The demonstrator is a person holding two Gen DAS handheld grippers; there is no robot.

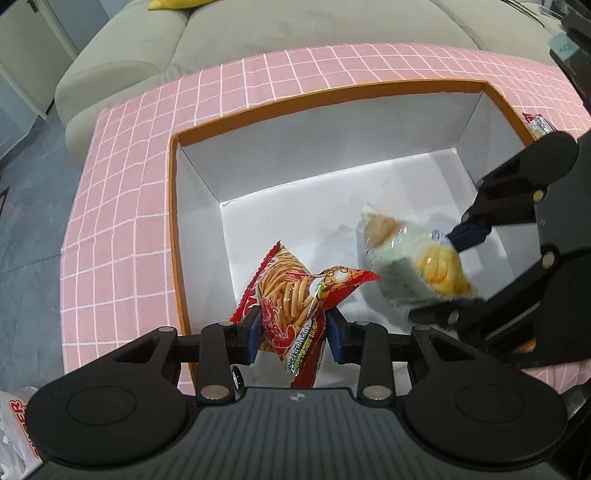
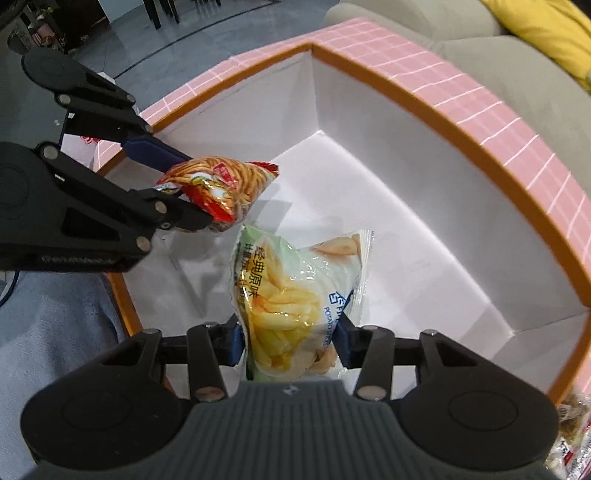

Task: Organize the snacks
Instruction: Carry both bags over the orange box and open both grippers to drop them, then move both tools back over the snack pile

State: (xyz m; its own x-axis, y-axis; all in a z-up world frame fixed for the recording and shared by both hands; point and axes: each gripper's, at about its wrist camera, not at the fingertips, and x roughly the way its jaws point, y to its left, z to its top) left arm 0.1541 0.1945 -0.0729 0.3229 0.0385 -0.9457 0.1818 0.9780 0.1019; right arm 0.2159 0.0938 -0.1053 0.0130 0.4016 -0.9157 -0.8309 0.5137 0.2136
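Left tool (image 1: 294, 334) around red packet (image 1: 291, 295)

**A living room at home, by every sign**

Straight ahead of the left fingers, past the table's far edge, a beige sofa (image 1: 155, 40) fills the top of the view, fat soft cushions and a rounded arm, with a yellow cushion (image 1: 173, 3) perched on it. The table (image 1: 122, 177) itself wears a pink cloth with a white grid, a household sort of cover. Off to the left of those fingers lies grey tiled floor (image 1: 26, 221) and pale cabinet doors (image 1: 33, 33). From the right wrist, the same sofa sits ahead and to the right, and far to the upper left dark chair legs (image 2: 162, 11) stand on the floor, like a dining corner.
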